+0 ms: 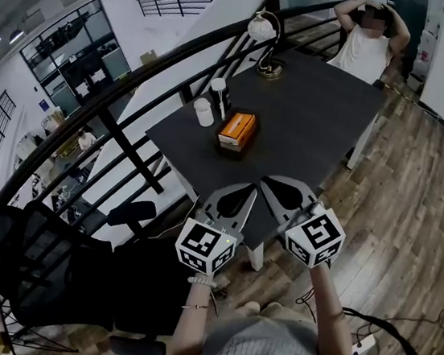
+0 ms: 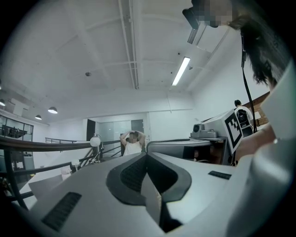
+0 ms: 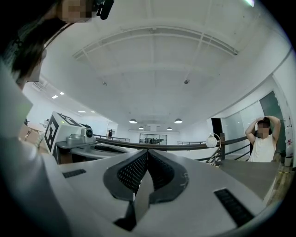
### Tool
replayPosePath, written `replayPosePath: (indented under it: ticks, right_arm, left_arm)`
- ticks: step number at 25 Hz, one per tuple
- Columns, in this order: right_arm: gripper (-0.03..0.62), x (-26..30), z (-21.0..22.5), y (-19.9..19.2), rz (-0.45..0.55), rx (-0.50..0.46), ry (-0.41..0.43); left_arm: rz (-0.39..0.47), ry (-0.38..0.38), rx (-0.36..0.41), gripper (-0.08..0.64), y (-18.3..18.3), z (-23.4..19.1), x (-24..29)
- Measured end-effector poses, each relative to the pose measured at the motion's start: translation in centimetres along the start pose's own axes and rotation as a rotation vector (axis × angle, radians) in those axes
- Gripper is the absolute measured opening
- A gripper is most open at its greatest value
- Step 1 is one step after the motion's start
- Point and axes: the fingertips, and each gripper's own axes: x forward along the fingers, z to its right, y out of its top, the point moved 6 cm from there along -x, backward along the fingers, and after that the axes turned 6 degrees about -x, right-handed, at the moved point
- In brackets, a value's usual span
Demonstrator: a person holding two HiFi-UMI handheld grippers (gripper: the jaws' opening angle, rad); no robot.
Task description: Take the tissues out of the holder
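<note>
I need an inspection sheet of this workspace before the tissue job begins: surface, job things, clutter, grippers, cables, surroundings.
Surface: dark table, on a wooden floor.
Job's things: orange tissue holder stands on the table, untouched.
Clutter: white containers, two, beside the holder; lamp farther back.
Grippers: left gripper and right gripper both have their fingers together with nothing between them, at the table's near edge, short of the holder.
Cables: black cable and white power strip on the floor at the right.
Surroundings: seated person at the far end; black chair; railing.
</note>
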Motion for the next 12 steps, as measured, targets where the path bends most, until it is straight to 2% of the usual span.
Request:
replayPosePath:
  ticks: [12]
  right_arm:
    - [0.014,-2.8,2.2,-0.3,0.034,0.085,0.037]
  left_arm:
    - [0.003,0.023,-0.021,0.008,0.0,1.9,1.6]
